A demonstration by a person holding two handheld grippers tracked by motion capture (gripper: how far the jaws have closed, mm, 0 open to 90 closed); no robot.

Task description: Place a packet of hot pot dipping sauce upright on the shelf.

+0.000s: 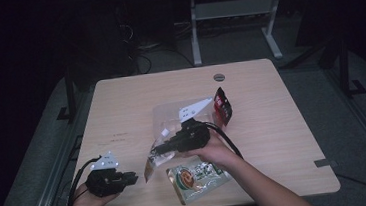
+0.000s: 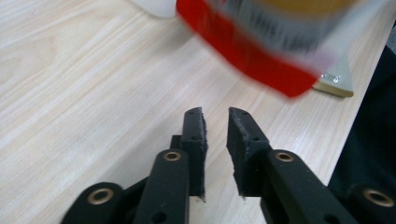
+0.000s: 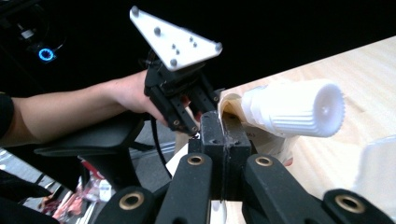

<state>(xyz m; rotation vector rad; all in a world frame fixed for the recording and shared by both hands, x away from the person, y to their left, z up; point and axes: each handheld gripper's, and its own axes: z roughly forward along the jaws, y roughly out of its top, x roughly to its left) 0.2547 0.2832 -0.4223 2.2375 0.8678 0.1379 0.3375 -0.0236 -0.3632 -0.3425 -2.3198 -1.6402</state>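
High view puts my right gripper (image 1: 156, 149) mid-table, jaws pinching a spouted pouch (image 1: 158, 160) with a white screw cap (image 3: 293, 108), lifted above the wooden table (image 1: 121, 103). My left gripper (image 1: 130, 178) sits near the left front edge, jaws slightly apart with nothing between them. A green packet (image 1: 197, 179) lies just right of the pouch, a red packet (image 1: 223, 105) farther back.

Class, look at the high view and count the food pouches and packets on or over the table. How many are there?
3: a spouted pouch gripped by the right gripper above the table, a green packet lying flat near the front edge, and a red packet standing behind. The hand may hide others.
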